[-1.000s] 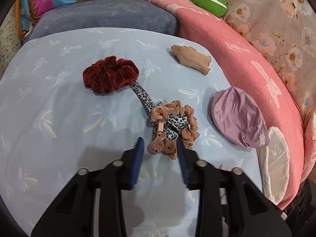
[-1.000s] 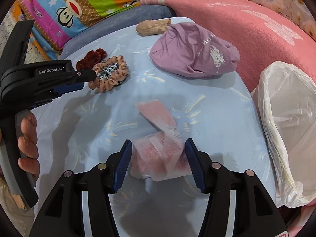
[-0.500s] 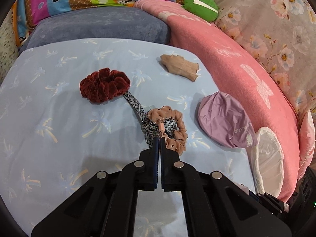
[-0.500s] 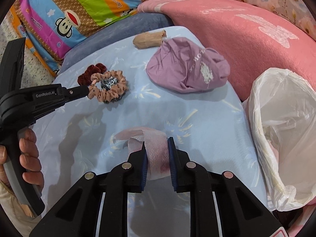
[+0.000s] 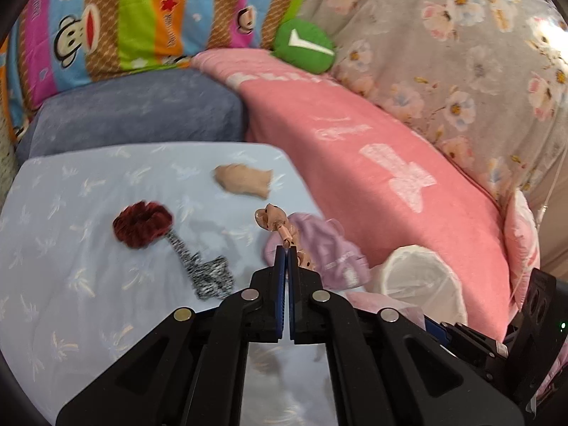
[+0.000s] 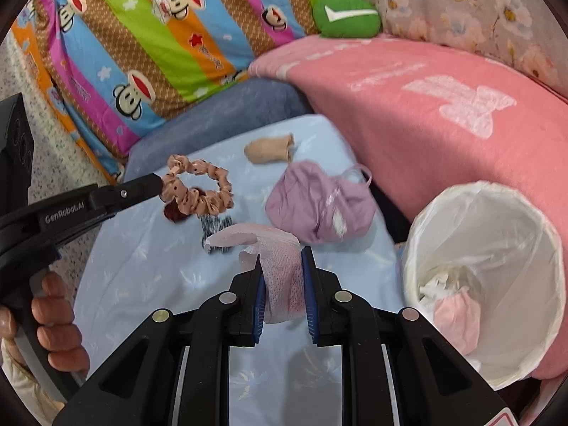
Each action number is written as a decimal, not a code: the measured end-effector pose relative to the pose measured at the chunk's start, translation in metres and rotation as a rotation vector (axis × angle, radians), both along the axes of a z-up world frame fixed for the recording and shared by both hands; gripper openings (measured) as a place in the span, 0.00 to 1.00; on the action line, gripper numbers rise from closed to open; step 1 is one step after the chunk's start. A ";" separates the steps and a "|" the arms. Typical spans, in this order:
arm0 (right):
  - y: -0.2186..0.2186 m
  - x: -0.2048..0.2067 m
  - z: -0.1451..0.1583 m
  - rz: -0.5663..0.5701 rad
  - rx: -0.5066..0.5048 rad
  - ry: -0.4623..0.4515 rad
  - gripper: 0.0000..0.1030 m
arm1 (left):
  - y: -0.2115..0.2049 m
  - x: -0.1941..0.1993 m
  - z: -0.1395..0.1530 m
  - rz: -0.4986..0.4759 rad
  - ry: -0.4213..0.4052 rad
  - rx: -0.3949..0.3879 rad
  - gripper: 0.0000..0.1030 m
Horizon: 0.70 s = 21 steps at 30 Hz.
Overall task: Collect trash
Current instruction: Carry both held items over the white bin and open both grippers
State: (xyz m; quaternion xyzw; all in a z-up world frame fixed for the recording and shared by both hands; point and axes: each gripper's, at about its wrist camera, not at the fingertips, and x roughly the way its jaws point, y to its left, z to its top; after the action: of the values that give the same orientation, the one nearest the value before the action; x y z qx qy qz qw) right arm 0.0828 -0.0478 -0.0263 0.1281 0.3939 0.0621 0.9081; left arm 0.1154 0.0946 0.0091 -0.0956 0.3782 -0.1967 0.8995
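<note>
- A pink blanket (image 6: 426, 120) filled the right side of the right wrist view, from twelve round to four o'clock, with a striped monkey-print quilt (image 6: 149, 35) at ten to eleven o'clock and a green cushion (image 6: 348, 16) at twelve.
- The pale blue sheet (image 6: 142, 266) with a faint palm print spread through the centre of both views.
- A bin lined with a white bag (image 6: 497, 220) stood at four o'clock in the right wrist view, just beside the sheet's edge, with crumpled white and pink scraps at its bottom.
- The left gripper (image 6: 161, 186) reached in from nine o'clock in that view, a hand (image 6: 53, 323) around its handle at eight o'clock. Its jaws were pressed fully together on the rim of a peach dotted scrunchie (image 6: 206, 184), which hung lifted above the sheet.
- The right gripper (image 6: 282, 266), at six o'clock, was narrowed onto a pink mesh wrapper (image 6: 280, 266), the pads squeezing it on both sides; its free end curled out toward ten o'clock, raised off the sheet.
- A lilac cloth cap (image 6: 319, 209) lay near the centre, just above the wrapper.
- A beige sock (image 6: 269, 149) lay at twelve o'clock from the cap.
- A dark red scrunchie (image 5: 142, 225) and a leopard-print band (image 5: 209, 273) lay touching at nine o'clock in the left wrist view.
</note>
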 end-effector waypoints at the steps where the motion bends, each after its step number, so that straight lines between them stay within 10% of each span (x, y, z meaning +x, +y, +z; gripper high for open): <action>1: -0.004 -0.002 0.007 -0.008 0.001 -0.017 0.17 | -0.005 -0.001 0.005 -0.011 -0.012 -0.001 0.01; 21: -0.132 -0.048 0.094 -0.236 0.017 -0.228 0.17 | -0.116 -0.038 0.063 -0.247 -0.156 -0.010 0.01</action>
State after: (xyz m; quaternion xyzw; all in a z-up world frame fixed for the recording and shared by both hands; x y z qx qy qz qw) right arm 0.0350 -0.1796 0.0675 0.1734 0.2699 -0.0274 0.9467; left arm 0.0776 -0.0209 0.0722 -0.0371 0.3151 -0.3148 0.8946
